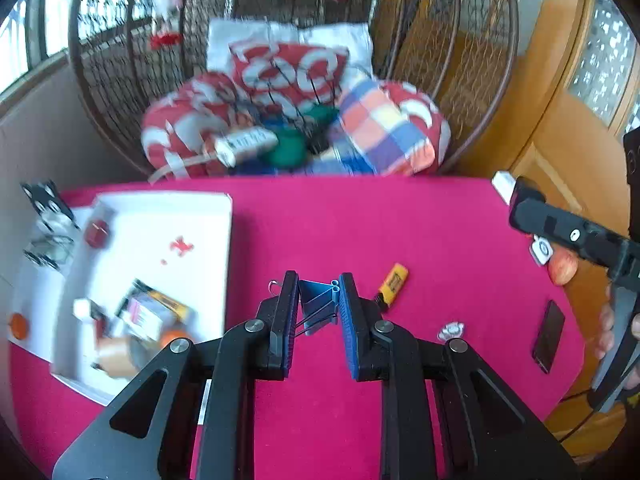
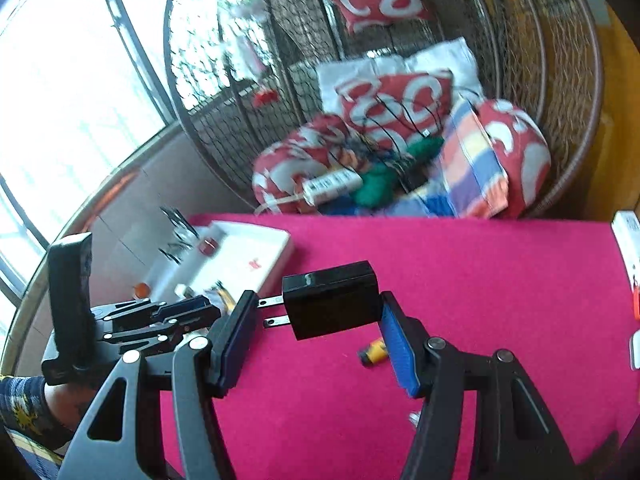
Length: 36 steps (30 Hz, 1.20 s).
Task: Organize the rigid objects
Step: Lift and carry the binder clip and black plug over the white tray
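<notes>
My left gripper [image 1: 319, 286] is shut on a blue binder clip [image 1: 318, 300], held above the pink table just right of the white tray [image 1: 216, 240]. My right gripper [image 2: 318, 312] is shut on a black plug adapter [image 2: 332, 298], its two prongs pointing left, lifted over the table. The left gripper also shows in the right wrist view [image 2: 188, 310], near the tray [image 2: 276, 254]. A yellow lighter [image 1: 392, 285] lies on the cloth right of the left fingers; it also shows in the right wrist view [image 2: 374, 354].
The tray holds several small items, among them a red cube [image 1: 97, 233]. A dark phone [image 1: 549, 336], a small silver object [image 1: 451, 331] and an apple [image 1: 563, 267] lie at the table's right. A wicker hanging chair with cushions [image 1: 296, 92] stands behind the table.
</notes>
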{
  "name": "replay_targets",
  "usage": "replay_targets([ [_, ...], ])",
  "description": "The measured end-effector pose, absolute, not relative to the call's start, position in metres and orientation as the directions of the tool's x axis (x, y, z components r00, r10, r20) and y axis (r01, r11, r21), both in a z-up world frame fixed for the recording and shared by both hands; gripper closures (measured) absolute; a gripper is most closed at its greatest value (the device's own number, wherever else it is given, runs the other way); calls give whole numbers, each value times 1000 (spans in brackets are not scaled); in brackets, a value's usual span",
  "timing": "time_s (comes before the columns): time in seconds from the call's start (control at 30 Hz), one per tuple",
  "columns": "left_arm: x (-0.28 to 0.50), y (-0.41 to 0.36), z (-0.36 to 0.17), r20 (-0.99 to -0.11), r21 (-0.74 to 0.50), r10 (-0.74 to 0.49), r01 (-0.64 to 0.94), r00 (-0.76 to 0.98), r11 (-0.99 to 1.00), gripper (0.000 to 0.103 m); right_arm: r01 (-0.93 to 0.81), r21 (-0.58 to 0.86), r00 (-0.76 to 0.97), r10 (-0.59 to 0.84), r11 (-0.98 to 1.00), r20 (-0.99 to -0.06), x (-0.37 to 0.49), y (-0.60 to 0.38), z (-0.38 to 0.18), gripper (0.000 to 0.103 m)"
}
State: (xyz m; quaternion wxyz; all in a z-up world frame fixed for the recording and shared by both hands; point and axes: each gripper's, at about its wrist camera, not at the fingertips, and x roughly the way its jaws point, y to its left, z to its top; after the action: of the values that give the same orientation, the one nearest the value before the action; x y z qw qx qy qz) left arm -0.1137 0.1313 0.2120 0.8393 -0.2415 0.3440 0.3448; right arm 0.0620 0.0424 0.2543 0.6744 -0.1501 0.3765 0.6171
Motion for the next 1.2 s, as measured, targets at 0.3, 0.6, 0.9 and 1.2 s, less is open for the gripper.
replay_targets([
  [0.3, -170, 147, 246, -693, -144, 486, -763, 533, 630, 84, -955, 261, -56, 779, 141, -625, 13, 64, 283, 43],
  [0.6, -212, 166, 249, -673, -163, 503, -772, 542, 614, 84, -963, 250, -77, 784, 101, -616, -27, 92, 289, 43],
  [0.9, -240, 184, 239, -682, -189, 485, -772, 548, 607, 84, -964, 249, -91, 764, 93, -638, -54, 114, 279, 42],
  [1.2, -265, 206, 225, -702, -224, 453, -774, 549, 592, 84, -961, 257, -105, 731, 99, -674, -79, 136, 263, 42],
])
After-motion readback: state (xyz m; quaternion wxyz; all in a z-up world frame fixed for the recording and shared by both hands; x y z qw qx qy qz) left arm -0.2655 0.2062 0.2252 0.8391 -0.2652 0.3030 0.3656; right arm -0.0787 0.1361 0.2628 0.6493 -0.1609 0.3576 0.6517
